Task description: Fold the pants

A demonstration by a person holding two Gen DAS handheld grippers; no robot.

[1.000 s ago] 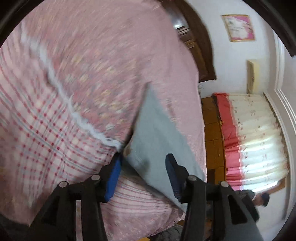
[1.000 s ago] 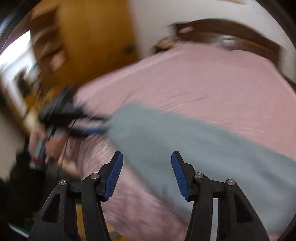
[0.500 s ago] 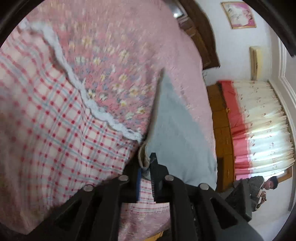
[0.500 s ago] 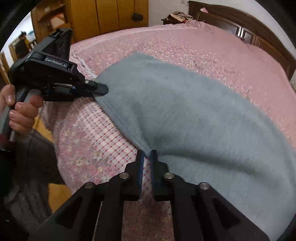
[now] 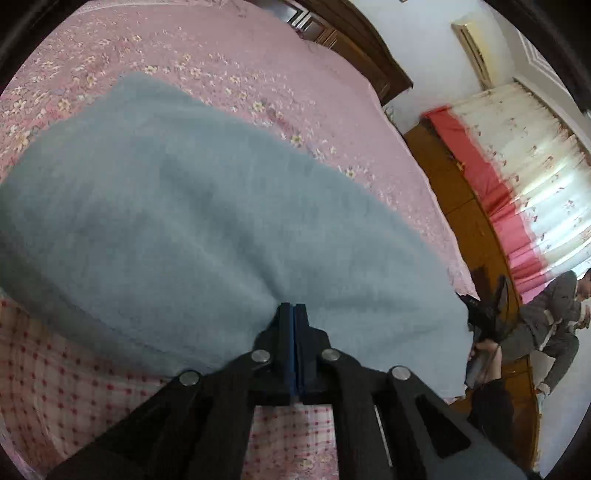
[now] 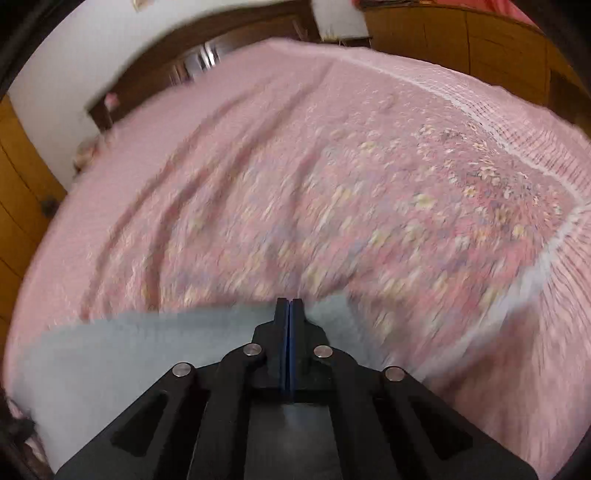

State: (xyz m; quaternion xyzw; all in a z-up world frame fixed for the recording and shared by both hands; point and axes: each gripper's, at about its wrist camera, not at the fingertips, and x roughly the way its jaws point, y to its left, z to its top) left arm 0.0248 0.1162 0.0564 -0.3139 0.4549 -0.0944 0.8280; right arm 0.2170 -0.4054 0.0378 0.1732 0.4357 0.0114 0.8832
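Grey-blue fleece pants (image 5: 192, 221) lie spread over the pink bed and fill most of the left wrist view. My left gripper (image 5: 294, 308) is shut on their near edge, pads pressed together with cloth pinched between them. At the pants' right corner the right gripper (image 5: 464, 297) shows as a black body held by a hand (image 5: 487, 347). In the blurred right wrist view the pants (image 6: 129, 358) drape at lower left, and my right gripper (image 6: 290, 304) is shut on their edge.
The pink floral bedspread (image 5: 258, 66) has a checked border (image 5: 55, 387) near me. A dark wooden headboard (image 6: 166, 70) stands at the far end. Wooden cabinets (image 6: 461, 33), a red-and-white curtain (image 5: 517, 166) and a seated person (image 5: 554, 317) are off to the right.
Both grippers went from open to shut on the pants' edge. The left view swung across so the pants now fill it. The right view turned toward the headboard.
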